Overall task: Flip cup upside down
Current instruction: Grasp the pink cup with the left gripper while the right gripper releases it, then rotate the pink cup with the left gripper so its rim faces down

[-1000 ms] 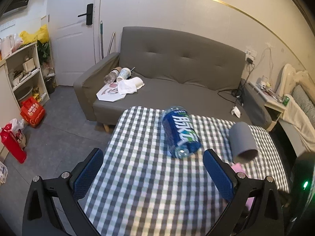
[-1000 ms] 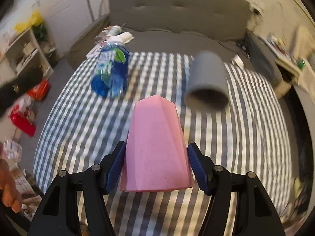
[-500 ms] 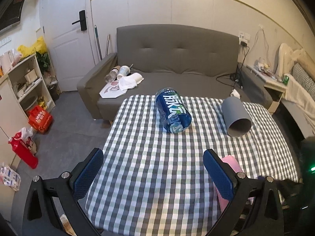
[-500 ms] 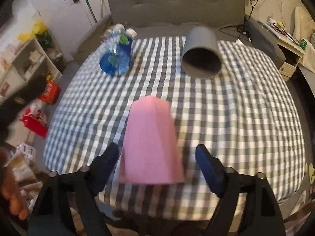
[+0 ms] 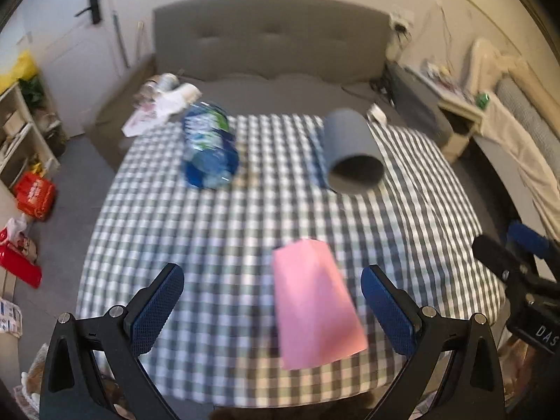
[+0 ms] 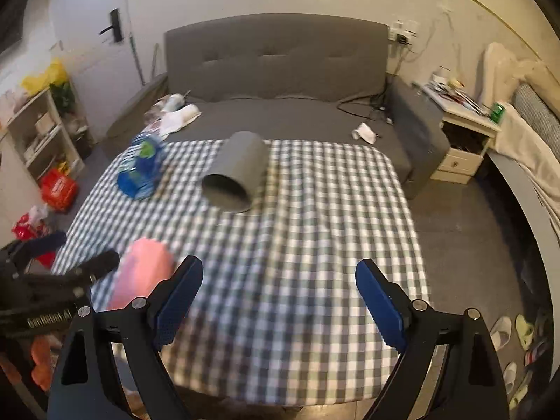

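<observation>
Lying on its side, our pink cup looks faceted, between our wide left gripper; right gripper gapes, holding nothing; grey cup looks hollow.

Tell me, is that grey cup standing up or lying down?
Lying down: the grey cylindrical cup rests on its side on the checked tablecloth, dark open mouth facing the camera.

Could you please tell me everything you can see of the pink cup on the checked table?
The pink cup is plain, opaque and smooth, plastic by the look, tapering toward one end. It lies on its side on the checked tablecloth, near the front edge, narrow end toward the sofa. It sits between the open fingers of the left gripper, which do not touch it. The picture is blurred, so finer detail is unclear.
</observation>
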Available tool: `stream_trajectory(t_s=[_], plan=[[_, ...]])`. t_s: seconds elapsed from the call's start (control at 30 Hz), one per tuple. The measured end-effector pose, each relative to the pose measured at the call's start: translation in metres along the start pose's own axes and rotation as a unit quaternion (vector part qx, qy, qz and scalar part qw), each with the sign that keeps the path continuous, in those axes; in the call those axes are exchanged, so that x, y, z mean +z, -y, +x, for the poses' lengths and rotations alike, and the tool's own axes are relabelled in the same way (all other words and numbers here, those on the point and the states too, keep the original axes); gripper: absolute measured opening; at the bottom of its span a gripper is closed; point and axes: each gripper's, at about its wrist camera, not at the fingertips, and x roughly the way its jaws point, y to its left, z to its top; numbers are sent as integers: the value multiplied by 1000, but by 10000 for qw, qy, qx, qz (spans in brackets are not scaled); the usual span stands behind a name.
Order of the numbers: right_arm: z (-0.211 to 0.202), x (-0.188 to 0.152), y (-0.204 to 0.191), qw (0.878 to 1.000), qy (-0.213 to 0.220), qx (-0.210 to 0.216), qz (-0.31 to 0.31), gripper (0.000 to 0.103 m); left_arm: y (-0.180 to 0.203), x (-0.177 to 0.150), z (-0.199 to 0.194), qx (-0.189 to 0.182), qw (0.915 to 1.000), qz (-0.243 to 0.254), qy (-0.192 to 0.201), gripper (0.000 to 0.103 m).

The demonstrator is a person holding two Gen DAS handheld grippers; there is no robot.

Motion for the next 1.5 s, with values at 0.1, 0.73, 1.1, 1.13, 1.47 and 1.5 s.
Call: stream_trajectory(t_s=[0.1, 0.73, 1.1, 1.13, 1.47, 1.5], plan=[[12, -1, 9, 9998, -113, 69, 158, 90, 8, 6, 21, -131, 9990, 0, -429, 103], [44, 7, -6, 9996, -264, 91, -49, 89, -4, 6, 79, -960, 9785, -612, -1717, 64], [35, 4, -5, 9999, -163, -3, -48, 89, -13, 25, 39, -862, 9910, -390, -946, 62], [34, 3, -4, 9999, -157, -13, -45, 89, -14, 25, 36, -823, 9919, -389, -883, 62], [27, 1, -1, 10000, -83, -45, -27, 89, -5, 44, 30, -366, 9993, -79, -2, 61], [27, 2, -1, 10000, -82, -51, -25, 89, -4, 46, 30, -309, 9994, -15, 144, 61]])
